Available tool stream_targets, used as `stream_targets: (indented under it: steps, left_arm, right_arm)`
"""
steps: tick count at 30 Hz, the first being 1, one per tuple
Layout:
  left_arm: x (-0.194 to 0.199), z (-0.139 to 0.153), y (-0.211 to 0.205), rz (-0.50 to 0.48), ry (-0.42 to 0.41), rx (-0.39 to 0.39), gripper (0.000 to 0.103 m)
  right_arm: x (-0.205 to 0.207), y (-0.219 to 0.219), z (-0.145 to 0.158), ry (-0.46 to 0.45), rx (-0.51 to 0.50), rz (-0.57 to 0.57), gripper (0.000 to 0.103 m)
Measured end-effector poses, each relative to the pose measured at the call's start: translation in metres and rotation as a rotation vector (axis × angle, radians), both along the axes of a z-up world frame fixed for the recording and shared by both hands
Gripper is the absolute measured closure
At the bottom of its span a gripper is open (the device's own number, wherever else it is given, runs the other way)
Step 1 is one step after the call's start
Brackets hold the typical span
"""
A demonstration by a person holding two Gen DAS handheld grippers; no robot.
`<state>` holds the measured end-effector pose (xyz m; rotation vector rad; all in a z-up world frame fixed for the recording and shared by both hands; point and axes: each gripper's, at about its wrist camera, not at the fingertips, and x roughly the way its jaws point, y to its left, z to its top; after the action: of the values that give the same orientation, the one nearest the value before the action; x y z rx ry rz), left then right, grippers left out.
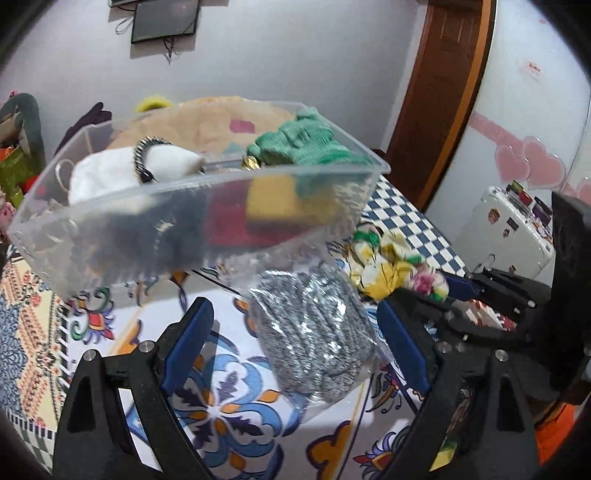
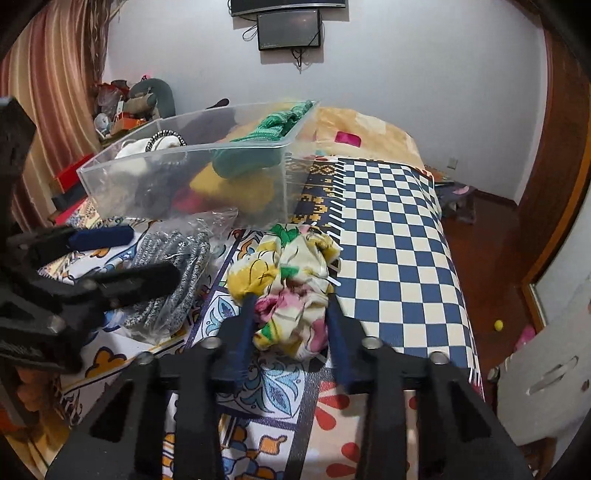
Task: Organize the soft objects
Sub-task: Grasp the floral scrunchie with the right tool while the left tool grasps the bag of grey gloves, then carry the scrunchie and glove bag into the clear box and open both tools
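Here, the right gripper sits with spread fingers flanking the crumpled yellow-and-pink floral cloth at its twelve o'clock, while the left gripper, also spread, brackets the bagged grey knitted bundle, whose long axis runs toward the clear plastic bin.

A crumpled floral cloth lies beside a bagged grey knit, before a clear bin.

A dark flat wall-mounted screen hangs at twelve o'clock on the pale wall. A brown wooden door frame stands at three o'clock, striped reddish curtains at ten. A white sticker-covered suitcase sits at three o'clock below pink heart-shaped wall decorations.
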<state>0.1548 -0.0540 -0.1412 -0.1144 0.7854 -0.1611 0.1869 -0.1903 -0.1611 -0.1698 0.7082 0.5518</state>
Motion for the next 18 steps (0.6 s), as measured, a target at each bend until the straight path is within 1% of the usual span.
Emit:
stream_targets:
  steps: [2,4,6,9,11,12,14,17,18]
  left_arm:
    - [0.0,-0.003,-0.003,-0.002,0.004,0.005,0.012]
    - [-0.002,-0.005,-0.005,-0.009,0.004,0.002,0.013]
    - [-0.003,-0.007,-0.005,-0.015,0.004,-0.004,0.021]
    - [-0.005,-0.007,-0.006,-0.031,-0.004,-0.005,0.035]
    - [-0.006,-0.007,-0.006,-0.039,-0.009,-0.002,0.049]
    - [-0.007,-0.007,-0.007,-0.044,-0.012,-0.001,0.052]
    - [-0.009,-0.007,-0.007,-0.054,-0.017,-0.006,0.065]
    - [-0.017,-0.004,-0.004,-0.051,-0.037,0.009,0.073]
    - [-0.02,-0.003,-0.004,-0.052,-0.045,0.017,0.074]
  right_arm:
    - [0.0,-0.003,0.0,-0.004,0.008,-0.006,0.08]
    - [-0.003,-0.006,0.003,-0.008,0.022,-0.01,0.082]
    - [-0.005,-0.006,0.007,-0.017,0.031,-0.007,0.082]
    - [-0.011,-0.008,0.013,-0.039,0.041,-0.005,0.082]
    - [-0.013,-0.008,0.017,-0.051,0.049,-0.002,0.082]
    - [-0.016,-0.008,0.02,-0.059,0.054,-0.001,0.082]
    - [-0.016,-0.008,0.024,-0.066,0.062,0.005,0.082]
    - [-0.018,-0.007,0.031,-0.081,0.071,0.011,0.082]
    - [-0.018,-0.008,0.034,-0.084,0.077,0.015,0.082]
